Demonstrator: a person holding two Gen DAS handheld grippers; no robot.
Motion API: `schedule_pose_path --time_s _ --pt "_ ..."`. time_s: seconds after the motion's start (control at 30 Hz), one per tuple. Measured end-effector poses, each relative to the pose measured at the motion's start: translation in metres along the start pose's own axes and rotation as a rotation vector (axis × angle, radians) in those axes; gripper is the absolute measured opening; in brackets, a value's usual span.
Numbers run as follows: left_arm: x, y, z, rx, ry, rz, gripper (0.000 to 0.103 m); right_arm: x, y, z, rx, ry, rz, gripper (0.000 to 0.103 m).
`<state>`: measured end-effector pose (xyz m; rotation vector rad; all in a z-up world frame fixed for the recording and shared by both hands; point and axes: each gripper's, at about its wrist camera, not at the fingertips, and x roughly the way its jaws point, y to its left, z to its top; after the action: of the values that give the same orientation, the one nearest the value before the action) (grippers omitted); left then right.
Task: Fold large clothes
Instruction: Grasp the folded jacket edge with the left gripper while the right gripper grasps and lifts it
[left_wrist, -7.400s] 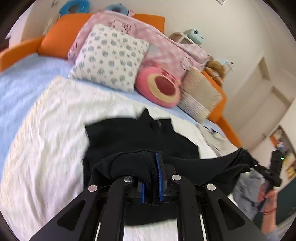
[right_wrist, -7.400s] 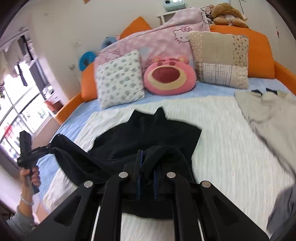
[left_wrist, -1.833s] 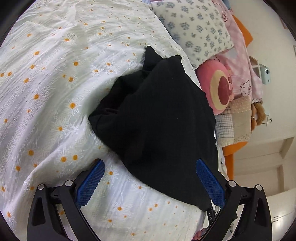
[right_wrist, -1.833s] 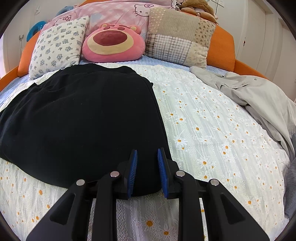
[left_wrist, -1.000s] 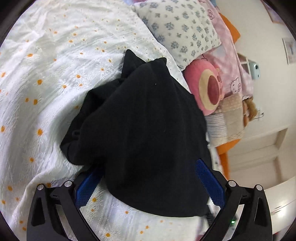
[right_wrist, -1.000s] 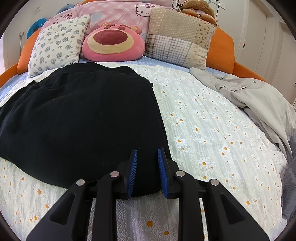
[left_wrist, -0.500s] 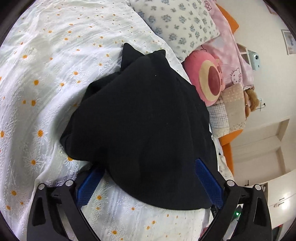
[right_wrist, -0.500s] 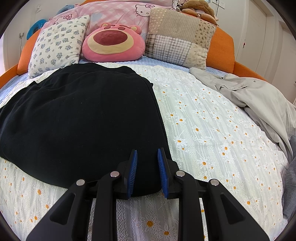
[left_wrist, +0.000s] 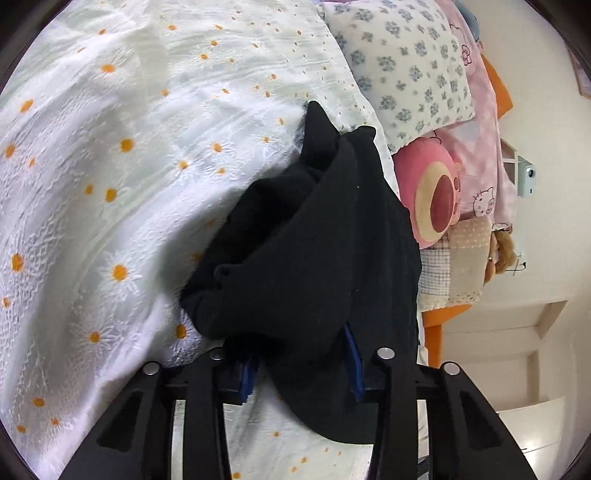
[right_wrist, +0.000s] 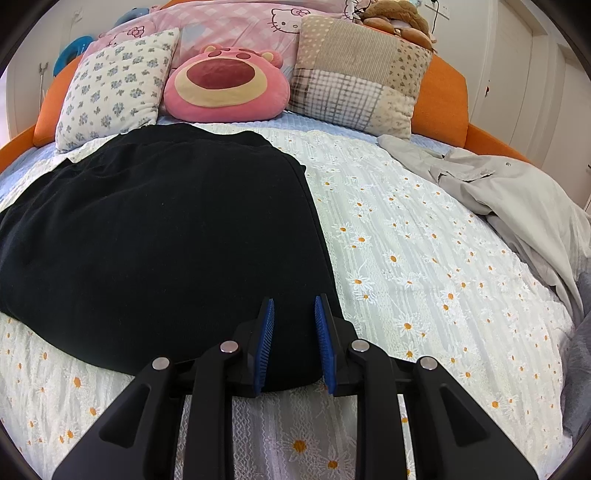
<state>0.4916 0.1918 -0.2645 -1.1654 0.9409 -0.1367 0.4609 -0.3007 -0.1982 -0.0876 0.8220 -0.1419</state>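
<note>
A large black garment (right_wrist: 159, 236) lies spread on the daisy-print bed cover (right_wrist: 424, 258). In the left wrist view the black garment (left_wrist: 314, 240) is bunched and lifted at its near edge. My left gripper (left_wrist: 301, 363) has its blue pads closed in on that bunched edge, with thick cloth between them. My right gripper (right_wrist: 293, 339) sits at the garment's near right corner. Its pads stand a small gap apart with the black cloth's edge between them, and whether they press the cloth does not show.
A floral pillow (right_wrist: 110, 88), a pink bear cushion (right_wrist: 225, 85) and a patchwork pillow (right_wrist: 354, 77) line the orange headboard (right_wrist: 439, 96). A grey-beige garment (right_wrist: 517, 199) lies crumpled at the bed's right side.
My left gripper's jaws have narrowed from wide open onto the garment's left edge, and the cloth there has bunched and risen. The right gripper has stayed in place.
</note>
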Motion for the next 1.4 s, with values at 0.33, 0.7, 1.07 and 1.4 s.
schedule_pose_path --time_s 0.33,0.7,1.07,1.4 --pt "0.004 0.0 -0.001 0.012 -0.002 0.014 0.04 -0.068 0.046 0.038 0.031 -0.125 0.186 0.07" --pt "0.005 -0.02 0.001 0.11 0.018 0.122 0.039 -0.053 0.176 0.012 -0.231 -0.088 0.267 0.041" --pt "-0.021 -0.14 0.0 0.318 0.01 0.176 0.022 -0.048 0.196 -0.008 -0.307 -0.101 0.178 0.041" --pt "0.046 -0.345 -0.119 0.742 0.053 0.318 0.02 -0.066 0.227 -0.027 -0.467 -0.235 -0.062 0.042"
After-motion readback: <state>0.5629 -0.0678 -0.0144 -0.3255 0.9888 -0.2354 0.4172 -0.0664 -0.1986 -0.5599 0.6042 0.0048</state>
